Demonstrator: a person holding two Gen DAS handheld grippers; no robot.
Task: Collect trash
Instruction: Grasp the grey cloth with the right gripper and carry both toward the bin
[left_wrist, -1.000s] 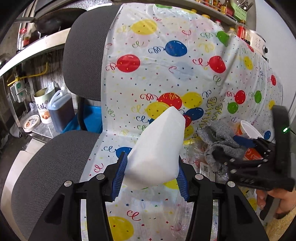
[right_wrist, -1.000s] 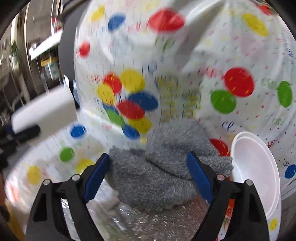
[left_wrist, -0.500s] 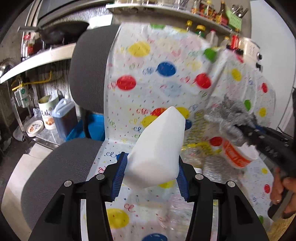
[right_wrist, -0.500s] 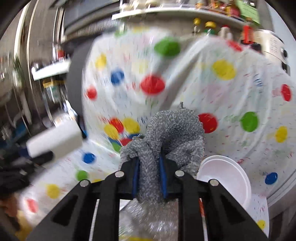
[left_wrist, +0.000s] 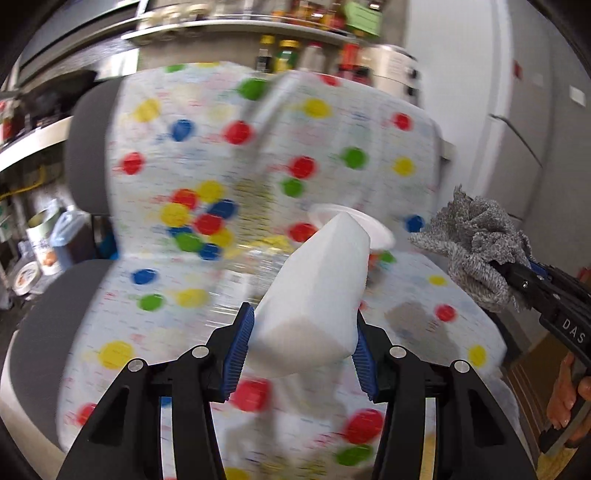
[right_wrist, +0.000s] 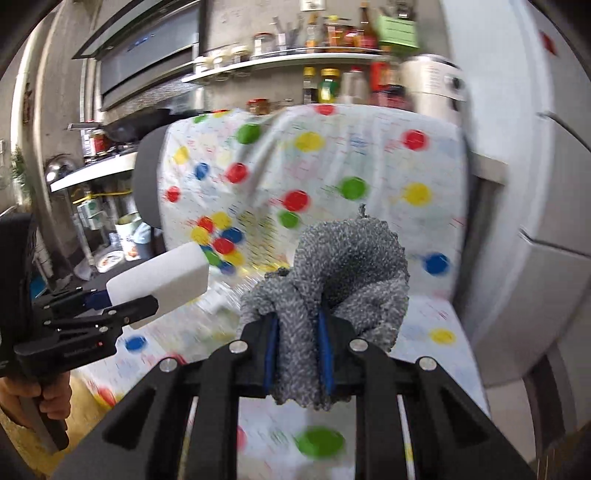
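In the left wrist view, a white foam block (left_wrist: 314, 291) is held between the pads of the left gripper (left_wrist: 300, 347), gripped at its near end so that most of it projects forward and upward beyond the fingertips. The block is judged light and somewhat compressible, so a flat-sided grip near its middle would serve best. To the right of this gripper, a grey cloth (left_wrist: 476, 251) is seen pinched in the right gripper (left_wrist: 517, 277), well clear of the balloon-print sheet (left_wrist: 258, 155) below. A white cup (left_wrist: 354, 225) lies on the sheet just beyond the block. In the right wrist view, the right gripper (right_wrist: 299, 354) has just been closing and is clamped narrowly on the cloth (right_wrist: 347, 266), which bulges above the fingertips; it is judged soft, limp and light, best taken by a bunched fold. The block (right_wrist: 159, 280) is seen to the left.
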